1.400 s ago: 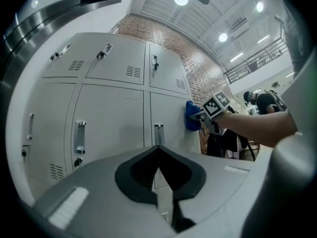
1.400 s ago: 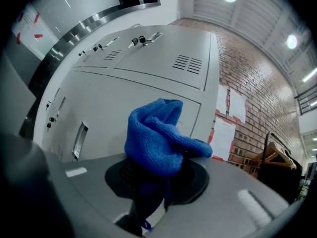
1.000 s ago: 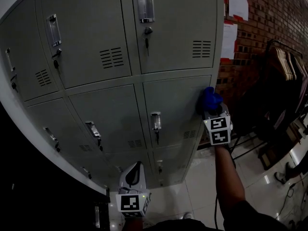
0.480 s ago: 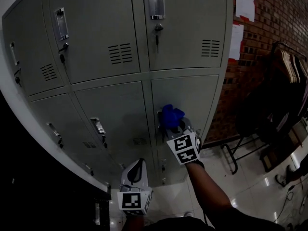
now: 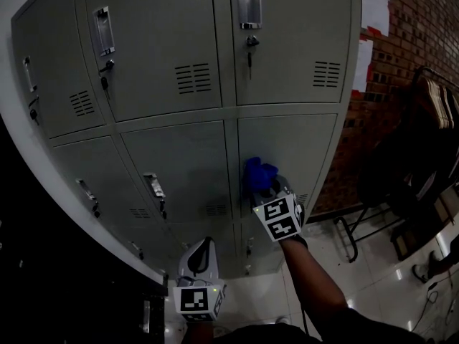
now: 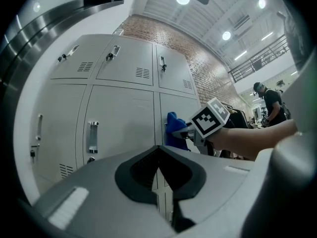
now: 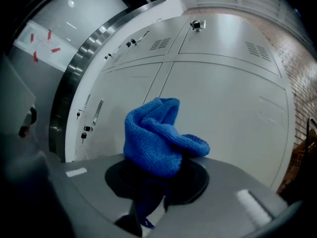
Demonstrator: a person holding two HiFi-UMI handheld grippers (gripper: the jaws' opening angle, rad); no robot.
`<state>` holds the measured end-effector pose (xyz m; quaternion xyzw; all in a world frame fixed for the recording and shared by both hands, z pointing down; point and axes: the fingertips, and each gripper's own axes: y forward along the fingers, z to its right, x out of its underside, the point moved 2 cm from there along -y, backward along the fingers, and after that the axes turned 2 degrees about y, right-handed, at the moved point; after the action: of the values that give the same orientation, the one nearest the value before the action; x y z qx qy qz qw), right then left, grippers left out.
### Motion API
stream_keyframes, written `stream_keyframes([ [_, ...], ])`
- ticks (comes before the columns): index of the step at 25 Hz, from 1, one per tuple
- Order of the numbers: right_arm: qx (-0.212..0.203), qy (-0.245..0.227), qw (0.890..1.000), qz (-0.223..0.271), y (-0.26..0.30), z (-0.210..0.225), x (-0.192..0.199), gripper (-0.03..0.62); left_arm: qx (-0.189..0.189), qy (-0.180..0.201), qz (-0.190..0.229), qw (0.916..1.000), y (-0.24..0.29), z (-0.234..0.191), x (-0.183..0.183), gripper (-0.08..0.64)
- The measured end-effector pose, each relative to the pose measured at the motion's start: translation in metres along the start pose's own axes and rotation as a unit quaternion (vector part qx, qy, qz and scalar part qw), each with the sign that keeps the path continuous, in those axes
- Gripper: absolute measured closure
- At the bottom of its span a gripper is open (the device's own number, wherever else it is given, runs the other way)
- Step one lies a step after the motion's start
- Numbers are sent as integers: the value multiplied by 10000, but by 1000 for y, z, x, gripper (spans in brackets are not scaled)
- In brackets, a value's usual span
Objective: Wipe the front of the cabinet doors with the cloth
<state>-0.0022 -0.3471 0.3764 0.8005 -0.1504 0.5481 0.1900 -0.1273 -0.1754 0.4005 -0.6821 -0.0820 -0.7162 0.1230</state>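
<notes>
Two grippers show in the head view, below a bank of grey cabinet doors [image 5: 179, 167]. At the left, the left gripper [image 5: 202, 249] hangs low near the bottom of the picture, well apart from the cloth and short of the doors. Its own view shows its jaws together, with only a thin seam between them and nothing held.

Toward the middle, the blue cloth [image 5: 257, 174] sits bunched against the front of the middle-row door [image 5: 297, 145] in the right column, at that door's left edge. It covers the spot where the neighbouring door carries its handle [image 5: 154, 187].

Just right of and below the cloth, the right gripper [image 5: 267, 190] is clamped on it. In the right gripper view, the lower part of the cloth is pinched down between the jaws while the rest bulges out above and ahead of them, toward the door. A person's forearm [image 5: 312, 282] runs back from this gripper.

At the far right stands a brick wall [image 5: 401, 70].
</notes>
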Motion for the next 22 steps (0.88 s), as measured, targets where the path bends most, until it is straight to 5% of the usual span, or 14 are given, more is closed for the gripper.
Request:
stream_keyframes([
  [22, 1237, 150, 9901, -648, -59, 139, 74, 499, 248, 59, -13, 9997, 10, 27, -3, 543],
])
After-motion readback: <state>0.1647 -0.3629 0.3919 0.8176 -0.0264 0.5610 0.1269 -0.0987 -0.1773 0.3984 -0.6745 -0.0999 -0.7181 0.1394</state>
